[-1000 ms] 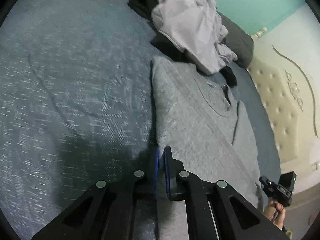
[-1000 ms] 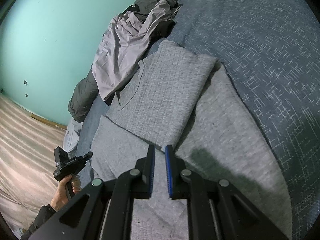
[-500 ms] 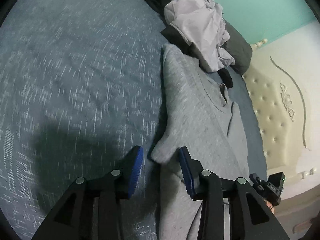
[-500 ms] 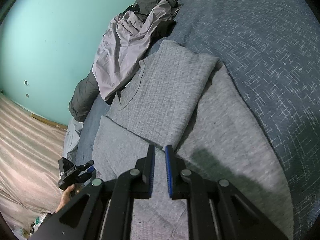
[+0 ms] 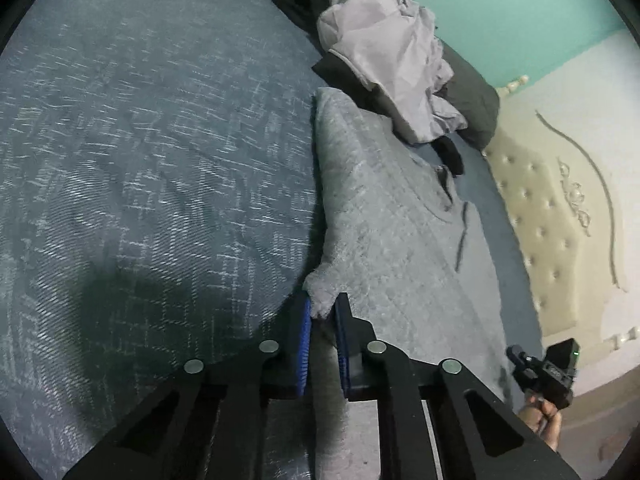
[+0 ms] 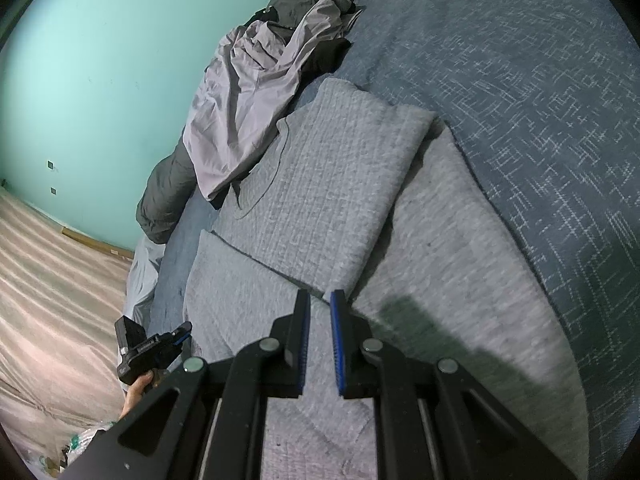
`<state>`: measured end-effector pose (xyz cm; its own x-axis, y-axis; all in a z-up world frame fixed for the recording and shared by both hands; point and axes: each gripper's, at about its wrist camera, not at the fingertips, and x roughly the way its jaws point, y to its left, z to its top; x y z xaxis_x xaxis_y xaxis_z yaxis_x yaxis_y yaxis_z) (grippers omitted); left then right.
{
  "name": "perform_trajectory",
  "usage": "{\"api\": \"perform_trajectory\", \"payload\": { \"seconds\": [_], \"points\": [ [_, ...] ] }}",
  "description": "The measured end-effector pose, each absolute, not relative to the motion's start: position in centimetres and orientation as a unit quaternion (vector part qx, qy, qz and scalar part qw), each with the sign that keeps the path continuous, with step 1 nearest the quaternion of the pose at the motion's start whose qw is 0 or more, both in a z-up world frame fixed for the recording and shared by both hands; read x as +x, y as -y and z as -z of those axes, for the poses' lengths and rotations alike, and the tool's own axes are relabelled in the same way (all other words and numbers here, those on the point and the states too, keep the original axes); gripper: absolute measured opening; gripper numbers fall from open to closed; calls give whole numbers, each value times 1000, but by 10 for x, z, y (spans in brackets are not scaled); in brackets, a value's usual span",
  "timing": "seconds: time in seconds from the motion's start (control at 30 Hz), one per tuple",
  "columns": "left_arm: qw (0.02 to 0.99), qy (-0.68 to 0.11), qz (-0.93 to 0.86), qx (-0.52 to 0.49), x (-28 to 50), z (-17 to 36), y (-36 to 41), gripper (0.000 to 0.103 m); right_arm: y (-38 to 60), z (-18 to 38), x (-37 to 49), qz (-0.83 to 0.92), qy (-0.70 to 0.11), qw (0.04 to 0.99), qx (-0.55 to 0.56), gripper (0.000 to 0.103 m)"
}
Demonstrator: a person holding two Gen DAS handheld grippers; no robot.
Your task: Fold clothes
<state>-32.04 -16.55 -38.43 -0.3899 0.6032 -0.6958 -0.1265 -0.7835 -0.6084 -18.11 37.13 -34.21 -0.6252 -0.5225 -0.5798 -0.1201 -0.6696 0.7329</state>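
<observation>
A grey knit shirt (image 5: 400, 240) lies on the blue bed cover (image 5: 140, 160), one side folded over its middle. My left gripper (image 5: 322, 316) is shut on a raised corner of the shirt's left edge, and cloth shows between the blue pads. In the right wrist view the same shirt (image 6: 320, 200) spreads ahead, with the folded panel on top. My right gripper (image 6: 320, 300) hovers just above the panel's near edge, its pads nearly touching and nothing seen between them. Each gripper also appears small in the other's view: the right gripper (image 5: 544, 368) and the left gripper (image 6: 152, 346), each held by a hand.
A crumpled lilac garment (image 5: 380, 52) lies on dark bedding (image 5: 476, 100) just beyond the shirt's collar. A tufted cream headboard (image 5: 532, 220) borders the bed. The teal wall (image 6: 100, 60) and the floor (image 6: 48, 280) lie off the bed's left side in the right wrist view.
The left gripper was shut a second ago, opened around the shirt's edge corner, and is now shut on it. The right gripper has hardly moved.
</observation>
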Motion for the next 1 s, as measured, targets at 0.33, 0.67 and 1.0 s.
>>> {"api": "perform_trajectory", "payload": {
  "seconds": [0.33,0.67,1.0],
  "points": [
    [193,237,-807,-505,-314,379,169,16,-377,342,-180,813,394,118,411,10],
    [184,217,-811,-512,-263,337,191,18,-383,324,-176,817,385,123,411,11],
    [208,183,-802,-528,-178,296,205,39,-366,282,-145,825,222,141,500,44]
  ]
}}
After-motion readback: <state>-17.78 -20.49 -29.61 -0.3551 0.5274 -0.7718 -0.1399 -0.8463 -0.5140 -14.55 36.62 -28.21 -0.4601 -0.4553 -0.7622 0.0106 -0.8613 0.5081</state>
